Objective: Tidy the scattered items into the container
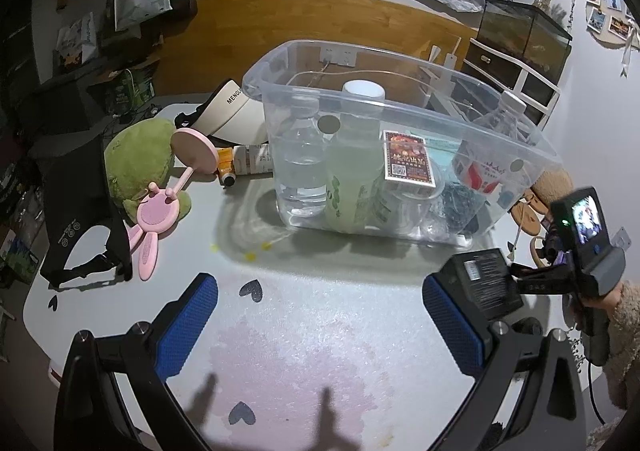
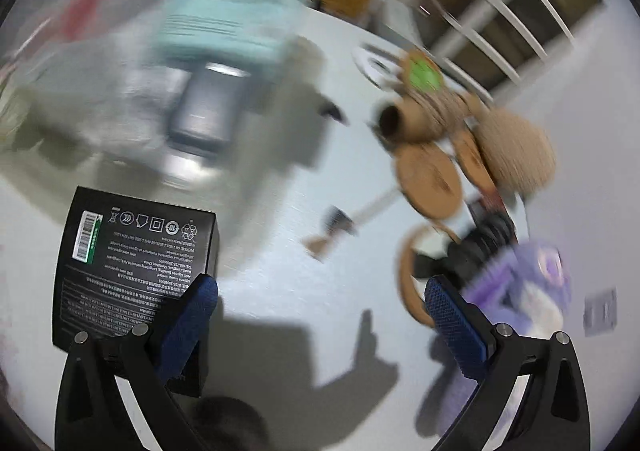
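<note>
While open, black box point(image 2: 132, 271) beside jaws

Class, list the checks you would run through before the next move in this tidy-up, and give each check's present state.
1. Left gripper open with nothing between its fingers: ok.
2. Right gripper open: ok.
3. Black box centred in the right gripper's gap: not ok. It sits outside the gap, by one finger.
4. Clear plastic bin has no lid on, so items can drop in: ok.
5. All items are inside the bin: not ok. The green plush toy, pink bunny stand and tube lie outside it on the table.
6. Right wrist view sharp enough to aim: not ok, it is blurred.
</note>
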Tool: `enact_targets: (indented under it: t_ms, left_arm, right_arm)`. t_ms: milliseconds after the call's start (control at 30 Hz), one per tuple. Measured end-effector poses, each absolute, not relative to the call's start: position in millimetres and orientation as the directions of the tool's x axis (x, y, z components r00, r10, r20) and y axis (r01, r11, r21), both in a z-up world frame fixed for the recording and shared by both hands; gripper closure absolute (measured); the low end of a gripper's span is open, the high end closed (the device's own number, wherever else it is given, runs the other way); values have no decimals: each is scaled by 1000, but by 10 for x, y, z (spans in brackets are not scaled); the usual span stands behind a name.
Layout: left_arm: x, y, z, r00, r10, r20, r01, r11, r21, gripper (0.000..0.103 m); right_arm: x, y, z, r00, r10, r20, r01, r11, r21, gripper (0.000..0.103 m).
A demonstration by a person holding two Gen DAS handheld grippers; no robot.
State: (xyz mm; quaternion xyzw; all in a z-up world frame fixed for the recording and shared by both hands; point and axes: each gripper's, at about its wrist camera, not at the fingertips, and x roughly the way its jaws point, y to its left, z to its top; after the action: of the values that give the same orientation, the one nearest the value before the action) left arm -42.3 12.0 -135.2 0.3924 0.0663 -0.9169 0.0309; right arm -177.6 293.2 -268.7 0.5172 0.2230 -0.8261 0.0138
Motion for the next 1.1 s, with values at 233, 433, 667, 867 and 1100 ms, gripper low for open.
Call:
enact_targets:
  t_ms: [233,433,667,867,1100]
  left_arm:
    - [-437,148,-1645,-663,2,-749,46,-998,-43,0]
    - [-650,155,-1920,-629,26,-777,-20,-1000,-18,0]
    - [-1117,290,-2157,-615,50,-787,-137,-990,44,0]
    - [-1390,438,-2371,-562,83,-823,-241,-968,67,1]
    - [-1459,535,-2531,-460,154,-875,-369,-929,31,7]
  right_arm:
    - [-1405,2235,-2718,-543,140,-828,434,-797,-420,0]
    - [-1176,2030,-2653,-568,67,-820,481,-782,-396,0]
    - [-879,2302,-2332,-514,-23,-857,302,-941,-155,24]
    - [-541,2409,-2429,-417,-64,-907,192,-981,-19,70]
    - [-263,2355,-2654,-340,-67,-938,89,-995,39,70]
